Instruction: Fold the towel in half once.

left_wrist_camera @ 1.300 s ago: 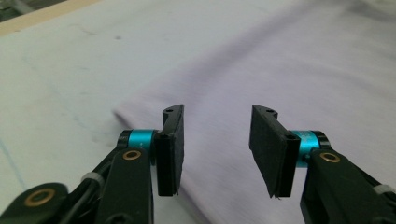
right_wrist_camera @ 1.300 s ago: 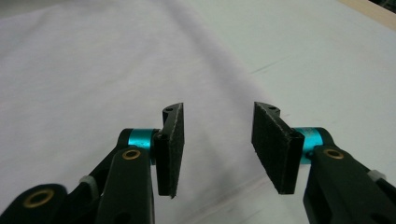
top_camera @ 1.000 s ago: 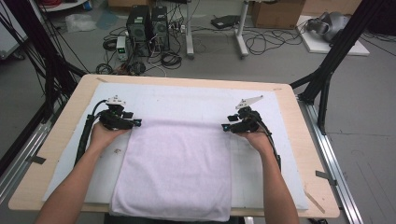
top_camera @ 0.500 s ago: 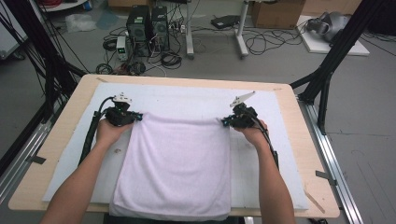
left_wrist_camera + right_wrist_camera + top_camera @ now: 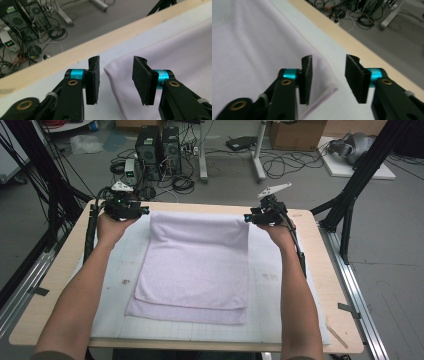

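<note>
A pale lilac towel (image 5: 195,265) lies folded on the white mat (image 5: 117,270), its top layer ending a little short of the near edge of the layer beneath. My left gripper (image 5: 145,211) hovers at the towel's far left corner and my right gripper (image 5: 247,218) at its far right corner. In the left gripper view the left gripper (image 5: 115,80) is open, with the towel (image 5: 170,50) corner lying loose below the gap. In the right gripper view the right gripper (image 5: 328,78) is open too, over the towel (image 5: 249,50) corner.
The mat covers most of a wooden table (image 5: 55,290). Beyond the far edge the floor holds computer towers (image 5: 157,145), tangled cables (image 5: 182,182) and desk legs. Black frame struts (image 5: 350,195) rise at the table's right and left sides.
Both grippers carried the towel's near edge forward to the far side, folding it over. They have since opened and let the corners go.
</note>
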Demonstrator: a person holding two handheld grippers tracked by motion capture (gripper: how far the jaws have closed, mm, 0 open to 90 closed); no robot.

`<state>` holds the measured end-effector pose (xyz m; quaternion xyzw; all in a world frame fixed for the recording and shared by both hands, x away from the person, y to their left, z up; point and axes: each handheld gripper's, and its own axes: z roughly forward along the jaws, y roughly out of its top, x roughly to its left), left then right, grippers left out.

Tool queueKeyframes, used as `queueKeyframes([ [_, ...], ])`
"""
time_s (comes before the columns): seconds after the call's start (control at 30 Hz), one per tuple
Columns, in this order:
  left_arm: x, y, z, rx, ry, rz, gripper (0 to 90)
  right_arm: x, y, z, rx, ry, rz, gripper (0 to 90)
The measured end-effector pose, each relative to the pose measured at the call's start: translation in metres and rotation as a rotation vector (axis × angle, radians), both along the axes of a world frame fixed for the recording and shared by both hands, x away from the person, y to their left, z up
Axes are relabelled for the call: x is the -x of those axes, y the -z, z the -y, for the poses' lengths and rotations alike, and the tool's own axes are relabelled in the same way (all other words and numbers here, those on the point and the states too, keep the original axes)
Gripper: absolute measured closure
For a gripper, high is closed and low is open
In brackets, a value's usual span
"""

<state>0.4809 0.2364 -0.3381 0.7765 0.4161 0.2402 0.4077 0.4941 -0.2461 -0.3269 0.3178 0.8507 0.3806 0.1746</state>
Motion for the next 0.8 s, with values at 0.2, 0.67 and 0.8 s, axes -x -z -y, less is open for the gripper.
queueKeyframes([
  [0.2, 0.024, 0.031, -0.014, 0.015, 0.03, -0.04, 54.0, 0.02, 0.031, 0.006, 0.012, -0.009, -0.046, 47.0],
  [0.67, 0.11, 0.056, -0.008, 0.012, 0.264, -0.002, 51.3, 0.112, 0.051, -0.003, -0.061, -0.159, -0.034, 46.4],
  [0.8, 0.134, 0.065, -0.01, 0.022, 0.314, -0.011, 49.1, 0.134, 0.06, -0.001, -0.077, -0.191, -0.048, 47.9],
])
